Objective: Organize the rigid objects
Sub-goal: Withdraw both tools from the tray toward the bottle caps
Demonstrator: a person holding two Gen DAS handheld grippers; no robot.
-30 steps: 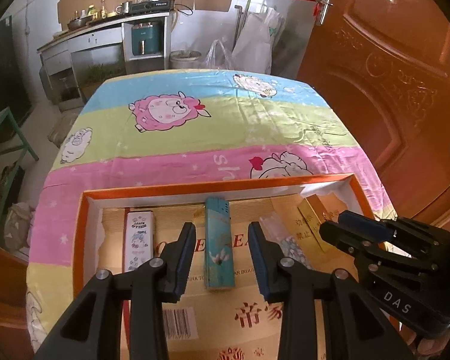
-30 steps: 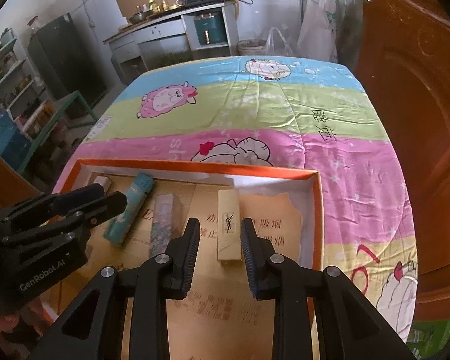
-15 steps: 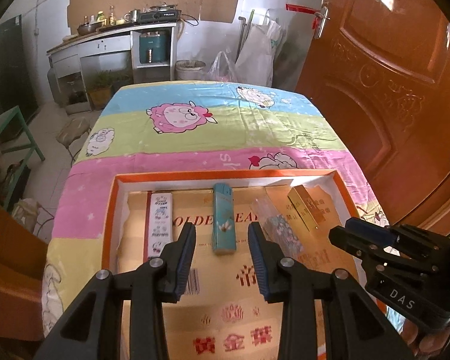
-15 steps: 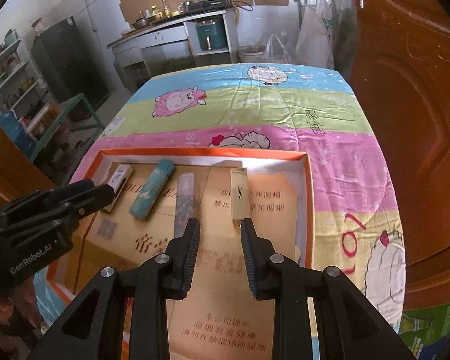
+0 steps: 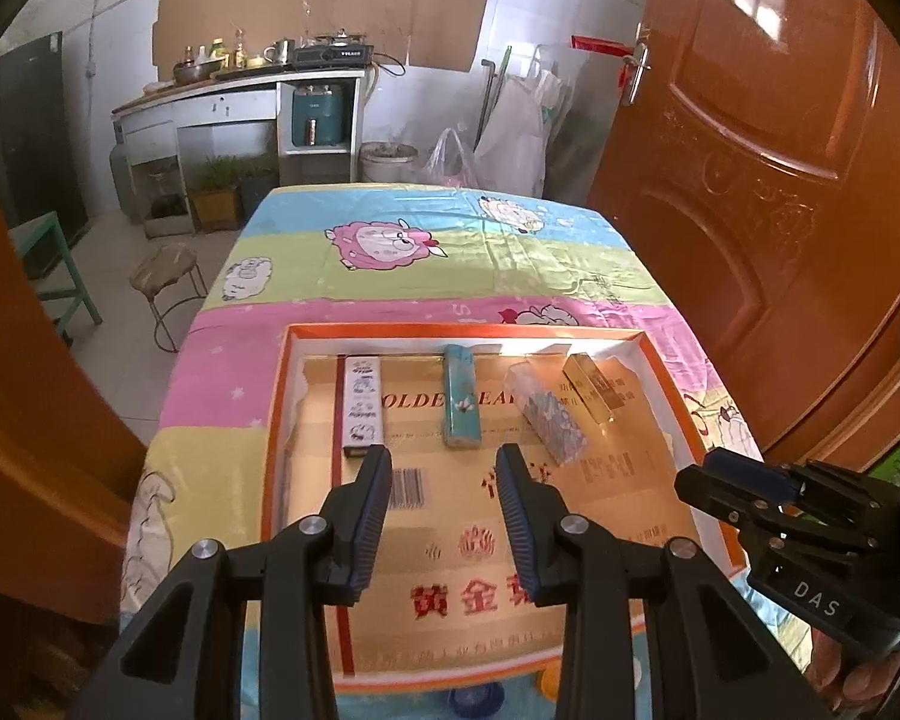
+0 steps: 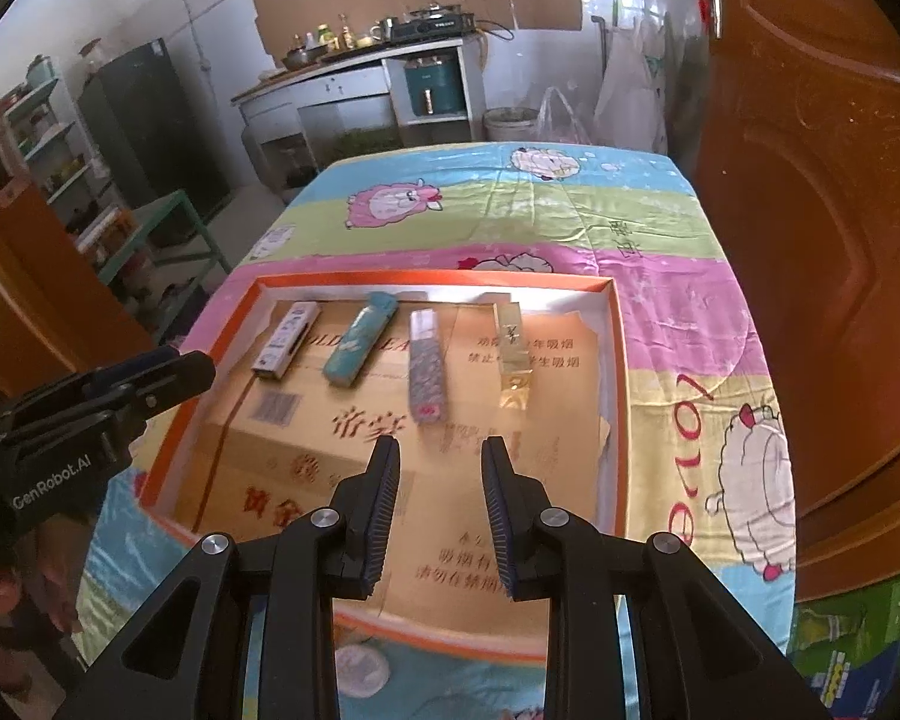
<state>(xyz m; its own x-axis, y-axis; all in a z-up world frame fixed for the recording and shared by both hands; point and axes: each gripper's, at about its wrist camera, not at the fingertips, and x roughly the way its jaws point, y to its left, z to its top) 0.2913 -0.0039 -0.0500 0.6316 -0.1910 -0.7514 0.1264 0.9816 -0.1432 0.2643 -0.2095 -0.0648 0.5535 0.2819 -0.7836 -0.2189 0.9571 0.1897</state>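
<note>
1. The left gripper hangs above the near half of the orange-rimmed tray, its jaws part-open with nothing between them. The teal lighter lies just beyond the fingertips and in line with the gap; the white printed lighter sits just past the left fingertip.
2. The right gripper also hangs over the tray, jaws part-open and empty. The clear patterned lighter and the gold lighter lie ahead of it, one to each side of the gap, neither touched.
3. Count: four lighters, all lying flat in one row along the far side of the tray, side by side and apart from each other. From left to right they are white, teal, clear patterned and gold. One tray, lined with flattened gold cardboard printed with red characters. Two grippers.
4. The tray rests on a table covered by a striped cartoon-sheep cloth.
5. The left wrist view shows the right gripper at its right edge, and a small stool on the floor. The right wrist view instead shows the left gripper at its left edge with part of a hand under it, and shelves by the wall.
</note>
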